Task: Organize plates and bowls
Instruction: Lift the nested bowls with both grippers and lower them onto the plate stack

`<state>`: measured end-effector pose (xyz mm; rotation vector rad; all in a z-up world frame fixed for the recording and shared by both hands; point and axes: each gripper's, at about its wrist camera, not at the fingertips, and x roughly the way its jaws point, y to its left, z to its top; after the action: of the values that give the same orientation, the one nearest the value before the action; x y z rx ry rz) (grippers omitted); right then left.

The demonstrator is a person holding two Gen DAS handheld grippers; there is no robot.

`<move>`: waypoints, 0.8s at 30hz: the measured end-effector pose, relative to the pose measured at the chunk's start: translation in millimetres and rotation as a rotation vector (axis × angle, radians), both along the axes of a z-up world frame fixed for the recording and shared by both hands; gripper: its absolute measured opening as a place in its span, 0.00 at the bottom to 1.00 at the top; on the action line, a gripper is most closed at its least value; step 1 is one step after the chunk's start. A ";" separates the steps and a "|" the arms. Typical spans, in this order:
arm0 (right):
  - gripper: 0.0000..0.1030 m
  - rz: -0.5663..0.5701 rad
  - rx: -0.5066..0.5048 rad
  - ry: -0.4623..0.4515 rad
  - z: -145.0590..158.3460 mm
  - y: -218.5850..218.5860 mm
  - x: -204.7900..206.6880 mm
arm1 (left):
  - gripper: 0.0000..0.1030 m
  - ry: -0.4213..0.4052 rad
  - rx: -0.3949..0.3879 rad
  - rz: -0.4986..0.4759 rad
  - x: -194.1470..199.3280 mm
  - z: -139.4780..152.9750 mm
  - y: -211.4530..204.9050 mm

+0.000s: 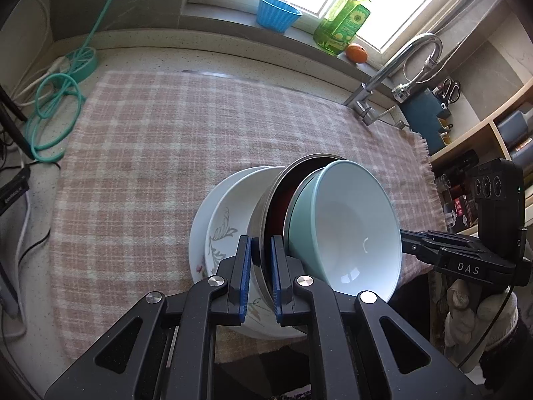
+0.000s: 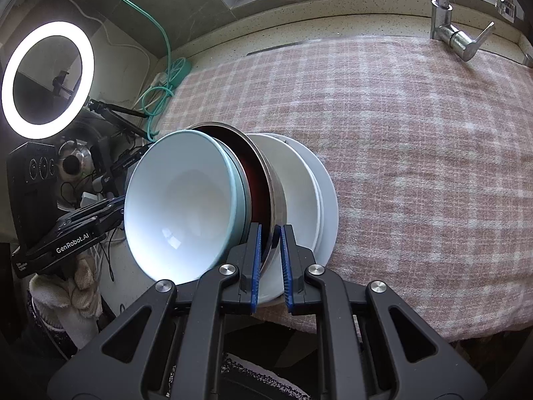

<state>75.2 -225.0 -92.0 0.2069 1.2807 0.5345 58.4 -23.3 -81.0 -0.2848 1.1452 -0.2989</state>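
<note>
Left wrist view gives us the whole load: a nested stack carried over the plaid cloth, its openings tipped toward the right hand's side. We judge it heavy, rigid and breakable, with glazed and metal surfaces likely to slide on one another, so we advise holding at the rims on opposite sides and keeping the tilt steady. Largest is the white plate at the bottom, then the floral-print bowl, then the steel bowl with its dark red interior, and innermost the pale green bowl. The left gripper is clamped on the steel bowl's rim, one blue pad outside the wall and one inside. The right gripper is clamped likewise on the opposite rim of the steel bowl. Only that bowl lies between the fingers; the plate and floral bowl sit outside them, the green bowl inside.
</note>
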 end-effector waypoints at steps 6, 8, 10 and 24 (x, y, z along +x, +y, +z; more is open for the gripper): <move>0.12 0.009 -0.004 0.016 -3.4 4.5 -0.8 | 0.08 0.022 -0.007 0.011 -2.1 -6.1 3.4; 0.12 0.011 -0.004 0.024 -5.0 5.5 -0.6 | 0.08 0.028 -0.007 0.015 -2.4 -8.7 4.4; 0.12 0.016 -0.008 0.031 -7.0 6.5 -0.7 | 0.08 0.037 -0.010 0.020 -1.6 -11.0 4.9; 0.13 0.008 0.007 0.048 -9.4 5.4 2.2 | 0.08 0.028 -0.002 0.034 3.0 -14.4 3.1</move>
<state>77.4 -219.6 -101.4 0.2218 1.3268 0.5441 61.4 -20.1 -95.4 -0.3105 1.1666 -0.2670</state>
